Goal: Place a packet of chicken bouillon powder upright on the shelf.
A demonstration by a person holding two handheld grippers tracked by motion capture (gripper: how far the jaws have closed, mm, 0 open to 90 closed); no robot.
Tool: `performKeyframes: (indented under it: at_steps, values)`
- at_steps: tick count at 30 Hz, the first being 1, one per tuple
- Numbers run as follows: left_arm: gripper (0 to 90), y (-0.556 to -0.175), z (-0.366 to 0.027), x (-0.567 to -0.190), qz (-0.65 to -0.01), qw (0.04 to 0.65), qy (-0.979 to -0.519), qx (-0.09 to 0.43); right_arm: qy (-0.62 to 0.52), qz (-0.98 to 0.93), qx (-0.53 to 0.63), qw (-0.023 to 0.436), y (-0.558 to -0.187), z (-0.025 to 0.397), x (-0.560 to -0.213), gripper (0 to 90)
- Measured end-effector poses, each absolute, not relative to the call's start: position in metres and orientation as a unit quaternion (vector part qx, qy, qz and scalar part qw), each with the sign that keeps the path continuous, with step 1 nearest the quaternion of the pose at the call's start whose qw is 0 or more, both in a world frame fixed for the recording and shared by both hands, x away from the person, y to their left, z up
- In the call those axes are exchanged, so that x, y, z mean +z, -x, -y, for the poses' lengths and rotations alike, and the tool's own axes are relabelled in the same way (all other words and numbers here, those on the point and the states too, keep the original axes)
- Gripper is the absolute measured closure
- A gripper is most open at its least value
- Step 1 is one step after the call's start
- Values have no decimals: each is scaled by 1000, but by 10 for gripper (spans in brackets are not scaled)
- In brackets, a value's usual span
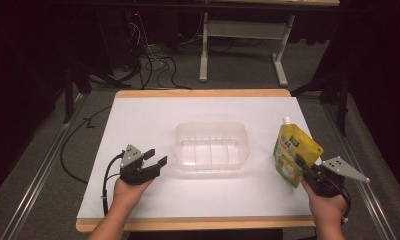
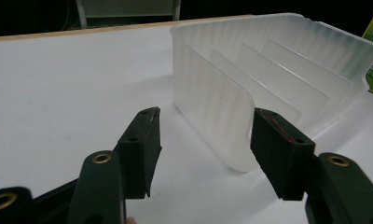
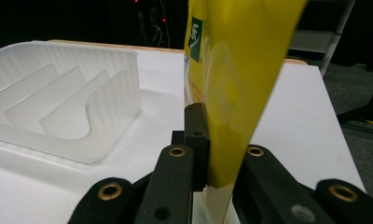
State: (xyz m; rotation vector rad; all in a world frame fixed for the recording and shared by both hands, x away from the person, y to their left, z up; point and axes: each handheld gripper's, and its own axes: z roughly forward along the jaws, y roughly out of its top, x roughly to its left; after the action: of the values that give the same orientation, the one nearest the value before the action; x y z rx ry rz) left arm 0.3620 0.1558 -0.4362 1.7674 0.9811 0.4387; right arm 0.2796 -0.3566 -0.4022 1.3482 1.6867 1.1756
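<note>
A clear plastic tray [image 1: 211, 146] with several inner dividers sits in the middle of the white table [image 1: 153, 117]. My left gripper [image 1: 155, 161] is open on the table just left of the tray; in the left gripper view its jaws frame the tray's near corner [image 2: 222, 116] without touching it. My right gripper [image 1: 302, 167] is shut on a yellow spouted drink pouch [image 1: 294, 153], held upright right of the tray. In the right gripper view the pouch [image 3: 240, 79] is pinched between the jaws, and the tray [image 3: 68, 100] lies to its left.
A wooden rim [image 1: 203, 93] edges the table. Behind it stand a white desk frame [image 1: 243, 35] and loose cables [image 1: 158, 65] on the grey floor. Dark stands flank both sides.
</note>
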Motion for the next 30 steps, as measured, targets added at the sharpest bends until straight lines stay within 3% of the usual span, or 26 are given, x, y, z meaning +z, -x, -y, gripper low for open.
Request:
performKeyframes:
  at_steps: [17, 22, 30]
  values:
    - [449, -362, -155, -437, -405, 507, -736, 194, -522, -634, 480, 309, -279, 361, -399, 900]
    - [442, -363, -153, -439, -402, 502, -739, 200, -508, -629, 494, 321, -275, 355, -390, 900]
    - [538, -374, -151, -443, -410, 500, -733, 212, -485, -611, 535, 325, -274, 338, -366, 900]
